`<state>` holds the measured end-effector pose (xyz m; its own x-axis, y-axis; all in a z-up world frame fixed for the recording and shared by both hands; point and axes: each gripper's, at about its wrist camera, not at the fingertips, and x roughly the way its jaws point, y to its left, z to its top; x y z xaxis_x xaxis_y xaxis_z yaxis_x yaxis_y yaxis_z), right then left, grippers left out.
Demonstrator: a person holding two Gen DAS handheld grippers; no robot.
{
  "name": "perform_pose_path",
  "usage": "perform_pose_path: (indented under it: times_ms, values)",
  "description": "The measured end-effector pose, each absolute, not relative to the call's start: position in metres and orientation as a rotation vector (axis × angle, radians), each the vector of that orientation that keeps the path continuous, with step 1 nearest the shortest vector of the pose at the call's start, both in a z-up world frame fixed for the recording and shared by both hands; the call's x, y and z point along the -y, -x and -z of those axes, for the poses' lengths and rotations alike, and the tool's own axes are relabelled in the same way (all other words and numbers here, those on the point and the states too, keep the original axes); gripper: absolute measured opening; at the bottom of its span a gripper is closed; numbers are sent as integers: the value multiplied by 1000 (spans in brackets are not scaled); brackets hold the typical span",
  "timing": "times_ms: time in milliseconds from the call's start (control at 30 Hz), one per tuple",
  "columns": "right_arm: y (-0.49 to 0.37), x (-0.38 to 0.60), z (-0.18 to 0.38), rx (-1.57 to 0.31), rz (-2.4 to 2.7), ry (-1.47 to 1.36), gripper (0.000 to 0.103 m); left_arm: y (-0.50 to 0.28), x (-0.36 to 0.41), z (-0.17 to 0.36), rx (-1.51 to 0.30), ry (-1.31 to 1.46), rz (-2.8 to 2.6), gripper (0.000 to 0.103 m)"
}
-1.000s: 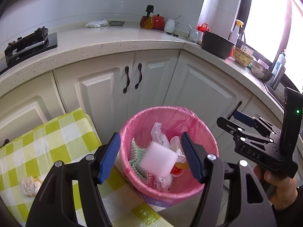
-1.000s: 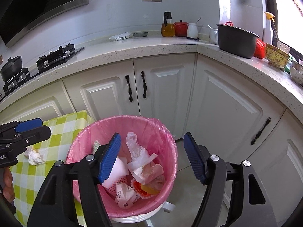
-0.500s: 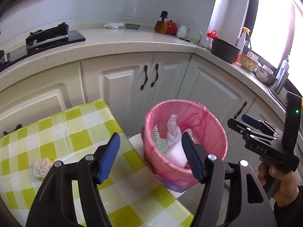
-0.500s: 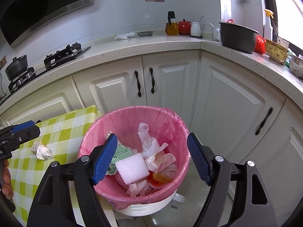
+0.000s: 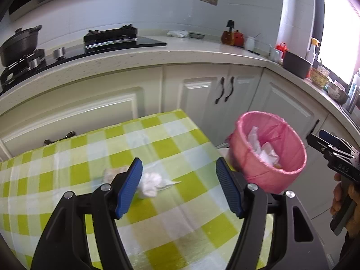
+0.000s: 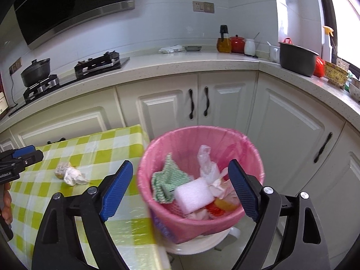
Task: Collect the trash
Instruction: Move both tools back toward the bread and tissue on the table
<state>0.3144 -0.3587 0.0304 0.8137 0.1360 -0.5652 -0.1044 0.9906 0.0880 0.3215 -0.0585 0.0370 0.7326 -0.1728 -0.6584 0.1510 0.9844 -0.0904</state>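
So we're looking at the crumpled white tissue (image 5: 149, 184) sitting on the green-checked surface (image 5: 90, 162), with a second, brownish wad (image 5: 112, 172) touching it on the far-left side. In the right wrist view the same pair shows up as a white wad (image 6: 74, 175) and a tan one (image 6: 61, 168) right against each other. Both look feather-light and squishy to us, so no worries about breaking anything; the catch is more that paper like this can slip out or just get nudged along the plastic-looking cloth if a pad only clips a corner. We'd go for the fat middle of the white ball, pads either side, and squeeze it down properly. A thin tail sticks out toward the bin side, and we wouldn't grab there.

Our left hand-held gripper (image 5: 178, 187) is above the surface with its jaws spread and nothing between them; the tissue peeks out just beside the left blue pad (image 5: 128, 189), not yet lined up in the gap.

The right hand-held gripper (image 6: 180, 191) is over the pink-lined trash bin (image 6: 200, 225), jaws opening wide, holding nothing. Inside the bin we see a white foam block (image 6: 193, 194), a green-and-white cloth (image 6: 167, 180) and some plastic wrap.

The bin stands on the floor right by the surface's edge, in front of white cabinets (image 6: 180, 110).
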Motion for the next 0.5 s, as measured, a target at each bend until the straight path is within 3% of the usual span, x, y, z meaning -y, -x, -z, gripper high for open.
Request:
perform_pose_path:
  times_ms: [500]
  values:
    - [-317,233,-1,-670,-318,-21,82,-312,-37,1,-785,96,68,64]
